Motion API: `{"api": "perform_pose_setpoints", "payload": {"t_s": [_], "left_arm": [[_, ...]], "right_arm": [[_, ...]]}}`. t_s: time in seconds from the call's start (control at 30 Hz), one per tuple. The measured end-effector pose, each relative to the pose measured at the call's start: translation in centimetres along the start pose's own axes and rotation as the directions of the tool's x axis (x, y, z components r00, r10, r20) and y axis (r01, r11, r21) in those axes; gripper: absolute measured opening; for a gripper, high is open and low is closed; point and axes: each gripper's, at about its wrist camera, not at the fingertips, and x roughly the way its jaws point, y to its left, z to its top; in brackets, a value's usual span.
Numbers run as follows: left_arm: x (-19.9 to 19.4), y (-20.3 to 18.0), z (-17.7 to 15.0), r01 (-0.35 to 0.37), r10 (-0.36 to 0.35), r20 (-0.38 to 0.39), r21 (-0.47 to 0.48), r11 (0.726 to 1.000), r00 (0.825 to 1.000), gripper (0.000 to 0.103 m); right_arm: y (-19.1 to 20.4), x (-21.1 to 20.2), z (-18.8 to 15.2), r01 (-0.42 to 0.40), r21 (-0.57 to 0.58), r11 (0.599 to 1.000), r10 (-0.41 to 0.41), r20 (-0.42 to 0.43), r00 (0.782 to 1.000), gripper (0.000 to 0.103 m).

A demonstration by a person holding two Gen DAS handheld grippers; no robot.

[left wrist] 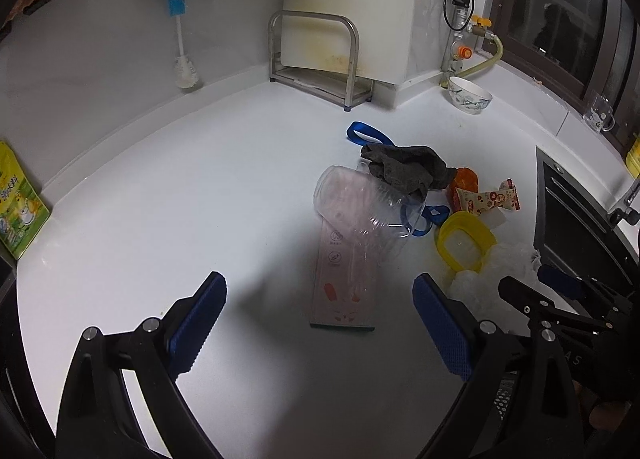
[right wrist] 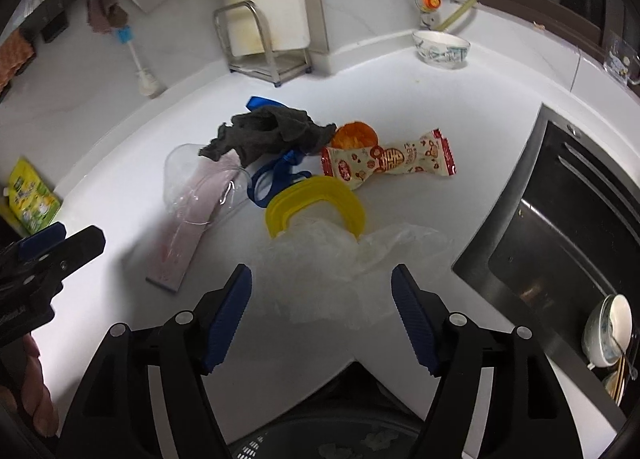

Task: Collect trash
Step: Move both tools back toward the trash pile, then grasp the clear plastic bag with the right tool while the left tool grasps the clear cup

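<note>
A heap of litter lies on the white counter (left wrist: 200, 187). It holds a tipped clear plastic cup (left wrist: 360, 211) (right wrist: 200, 187) resting on a flat pink packet (left wrist: 346, 287) (right wrist: 168, 259), a dark grey cloth (left wrist: 404, 169) (right wrist: 268, 131), a blue strap (left wrist: 366, 133) (right wrist: 280, 175), a red-and-white snack wrapper (left wrist: 488, 199) (right wrist: 392, 163), an orange lump (right wrist: 354, 135), a yellow lid ring (left wrist: 466, 239) (right wrist: 316, 199) and a crumpled clear plastic bag (left wrist: 492, 271) (right wrist: 340, 259). My left gripper (left wrist: 320, 281) is open, just short of the pink packet. My right gripper (right wrist: 322, 271) is open above the near edge of the bag, pads apart from it.
A steel sink (right wrist: 560, 219) with bowls (right wrist: 608, 331) opens at the right. At the back stand a patterned bowl (left wrist: 470, 93), a steel rack (left wrist: 316, 59) and a bottle brush (left wrist: 184, 59). A yellow-green packet (left wrist: 20, 211) sits far left. A dark perforated bin (right wrist: 320, 439) is below the counter's edge.
</note>
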Motion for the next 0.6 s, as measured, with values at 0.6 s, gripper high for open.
{"api": "perform_pose_setpoints", "payload": {"t_s": [0.6], "left_arm": [[0.9,-0.4,0.7,0.027,-0.027,-0.003,0.044,0.999,1.000,0.093]], "right_arm": [[0.6,2.7,0.3,0.021,-0.018,1.000,-0.021,-0.003,1.000,0.041]]}}
